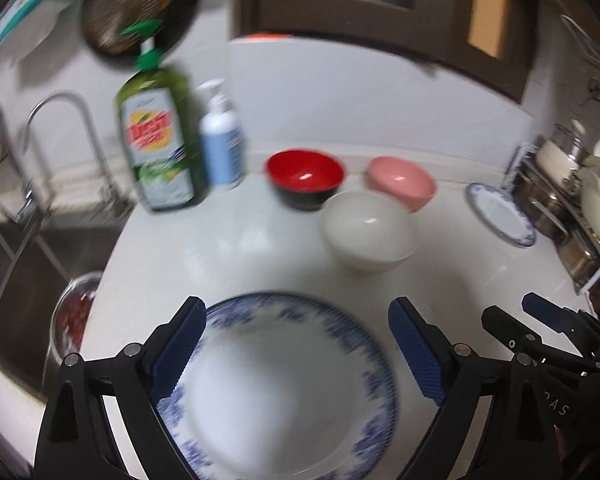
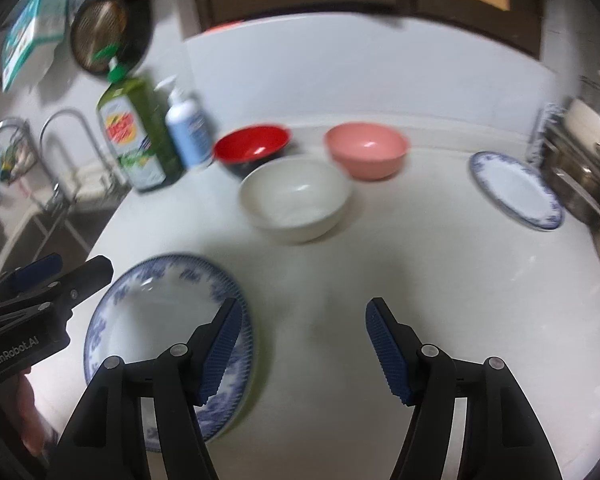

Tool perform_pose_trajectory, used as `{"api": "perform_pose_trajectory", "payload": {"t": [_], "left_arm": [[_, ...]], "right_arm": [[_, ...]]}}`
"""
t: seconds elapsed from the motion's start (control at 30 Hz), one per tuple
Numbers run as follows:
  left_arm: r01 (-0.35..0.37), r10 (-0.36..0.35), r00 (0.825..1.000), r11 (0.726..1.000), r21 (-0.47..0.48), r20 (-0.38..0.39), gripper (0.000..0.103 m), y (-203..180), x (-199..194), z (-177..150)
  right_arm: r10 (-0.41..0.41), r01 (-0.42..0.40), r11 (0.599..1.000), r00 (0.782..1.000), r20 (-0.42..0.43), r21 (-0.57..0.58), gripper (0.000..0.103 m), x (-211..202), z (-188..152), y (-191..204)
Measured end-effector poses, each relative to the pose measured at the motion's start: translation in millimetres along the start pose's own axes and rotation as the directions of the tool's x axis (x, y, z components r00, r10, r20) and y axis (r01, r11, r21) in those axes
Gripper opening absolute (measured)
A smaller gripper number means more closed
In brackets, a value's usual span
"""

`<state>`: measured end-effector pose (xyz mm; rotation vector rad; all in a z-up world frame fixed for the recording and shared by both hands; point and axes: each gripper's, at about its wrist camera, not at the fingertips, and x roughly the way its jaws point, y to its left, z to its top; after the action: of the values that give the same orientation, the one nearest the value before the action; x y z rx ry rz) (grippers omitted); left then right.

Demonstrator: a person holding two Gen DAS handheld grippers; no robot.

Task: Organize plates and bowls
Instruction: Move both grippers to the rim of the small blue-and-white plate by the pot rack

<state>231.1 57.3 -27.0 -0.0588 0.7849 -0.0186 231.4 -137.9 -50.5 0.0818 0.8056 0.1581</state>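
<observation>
The white counter (image 1: 260, 240) carries a blue-patterned plate (image 1: 276, 384) near its front edge. The left gripper (image 1: 296, 344) hovers above it with jaws spread wide, pads clear of the rim. The right gripper (image 2: 302, 344) is open and empty, the plate beneath its left finger (image 2: 220, 352).

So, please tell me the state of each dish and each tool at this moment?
Left tool: open, holding nothing.
Right tool: open, holding nothing.
Near blue-patterned plate: flat on counter, empty.
Far blue-rimmed plate: flat, empty.
White bowl: upright, empty.
Red bowl: upright, empty.
Pink bowl: upright, empty.
</observation>
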Motion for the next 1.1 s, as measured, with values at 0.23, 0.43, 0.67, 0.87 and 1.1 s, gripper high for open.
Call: {"api": "perform_pose_trajectory", "payload": {"t": [0.23,0.43,0.67,0.87,1.1], "left_arm": [[0.112,-0.113,0.994,0.990,0.085,0.001,0.094,-61,16,30],[0.192,-0.189,0.981,0.972,0.135,-0.037,0.093,-111,38,51],[0.216,-0.216,0.976,0.949,0.229,-0.026,0.093,-166,58,78],[0.232,-0.246,0.969,0.923,0.308,0.007,0.093,-210,79,100],[0.241,-0.258,0.966,0.884,0.400,-0.013,0.093,-256,116,122]], "right_arm": [[-0.117,0.111,0.989,0.991,0.069,0.096,0.065,-22,12,-56],[-0.206,0.189,0.968,0.974,0.089,0.167,0.065,-33,20,-101],[-0.281,0.255,0.936,0.956,0.082,0.242,0.065,-31,31,-155],[-0.325,0.287,0.911,0.942,0.088,0.296,0.065,-26,42,-197],[-0.391,0.343,0.869,0.918,0.069,0.358,0.065,-7,56,-243]]}}
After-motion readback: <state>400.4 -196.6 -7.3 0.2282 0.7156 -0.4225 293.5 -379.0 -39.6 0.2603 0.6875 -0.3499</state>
